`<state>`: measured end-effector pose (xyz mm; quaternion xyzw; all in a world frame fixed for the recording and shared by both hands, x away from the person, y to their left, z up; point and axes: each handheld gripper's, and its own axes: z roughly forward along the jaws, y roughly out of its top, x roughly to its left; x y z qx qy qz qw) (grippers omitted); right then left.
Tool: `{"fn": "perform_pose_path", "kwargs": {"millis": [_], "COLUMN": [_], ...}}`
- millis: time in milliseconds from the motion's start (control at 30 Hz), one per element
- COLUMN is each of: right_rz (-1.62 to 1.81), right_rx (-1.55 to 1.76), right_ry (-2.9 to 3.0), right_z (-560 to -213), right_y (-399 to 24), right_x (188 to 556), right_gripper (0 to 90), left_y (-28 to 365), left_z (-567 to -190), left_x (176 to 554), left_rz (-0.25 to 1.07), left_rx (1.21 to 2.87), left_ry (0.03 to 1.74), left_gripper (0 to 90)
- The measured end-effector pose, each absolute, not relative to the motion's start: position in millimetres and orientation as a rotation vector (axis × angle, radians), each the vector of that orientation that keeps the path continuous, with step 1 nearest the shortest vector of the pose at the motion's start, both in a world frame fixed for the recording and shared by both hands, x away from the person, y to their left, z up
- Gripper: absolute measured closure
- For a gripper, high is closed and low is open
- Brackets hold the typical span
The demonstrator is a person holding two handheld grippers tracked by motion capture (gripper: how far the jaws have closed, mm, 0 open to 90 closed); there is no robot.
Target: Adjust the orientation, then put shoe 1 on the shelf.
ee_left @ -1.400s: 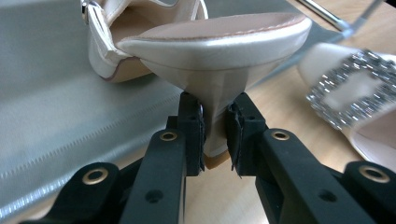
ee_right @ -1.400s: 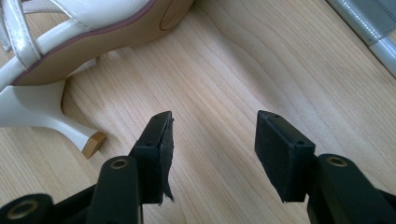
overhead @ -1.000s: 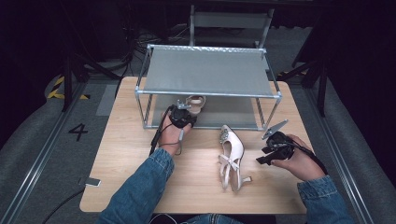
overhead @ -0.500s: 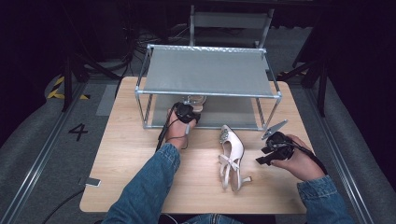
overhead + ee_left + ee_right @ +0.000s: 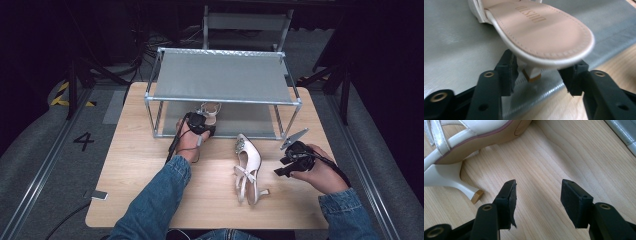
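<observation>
One white heeled sandal [image 5: 248, 167] lies on the table [image 5: 135, 165], its mate [image 5: 211, 109] on the rack's lower shelf [image 5: 255, 117].

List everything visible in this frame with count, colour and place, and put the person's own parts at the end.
Shoes: 2, white or cream heeled sandals. One lies on its side on the table, between the two hands. The other sits on the rack's lower shelf, its heel between the left gripper's jaws.
Shoe rack: 1, grey, two shelves on a metal frame, at the far side of the table.
Table: 1, light wood.
Chair: 1, grey, behind the rack.
Small flat object: 1, at the table's near left corner; too small to identify.
Floor marking "4": 1, left of the table.
Left gripper: black, open, at the rack's lower shelf.
Right gripper: black, open, over the table right of the lying shoe.
Sleeves: 2, blue denim.
</observation>
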<state>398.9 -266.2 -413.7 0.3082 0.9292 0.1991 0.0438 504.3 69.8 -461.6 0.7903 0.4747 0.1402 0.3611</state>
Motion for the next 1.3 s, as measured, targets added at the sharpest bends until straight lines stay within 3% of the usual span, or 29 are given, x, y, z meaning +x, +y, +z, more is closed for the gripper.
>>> {"fn": "perform_pose_path", "kwargs": {"millis": [167, 333, 733, 1300], "right_rz": [0.617, 0.638, 0.694, 0.803], "right_rx": [0.952, 1.041, 0.980, 0.732], "right_ry": [2.828, 2.804, 2.781, 2.890], "right_z": [-412, -411, -392, -379], "right_y": [-266, -268, -246, -188], "right_x": [399, 399, 394, 381], "right_gripper": [47.5, 53.8, 54.5, 56.8], "left_y": [78, 89, 123, 141], "left_z": [-449, -430, -401, -404], "left_x": [489, 466, 424, 414], "left_rz": [0.376, 0.385, 0.409, 0.403], "left_rx": [2.054, 2.063, 2.126, 2.161], "left_ry": [1.198, 1.153, 1.106, 1.150], "left_gripper": [45.8, 44.3, 34.7, 32.7]}}
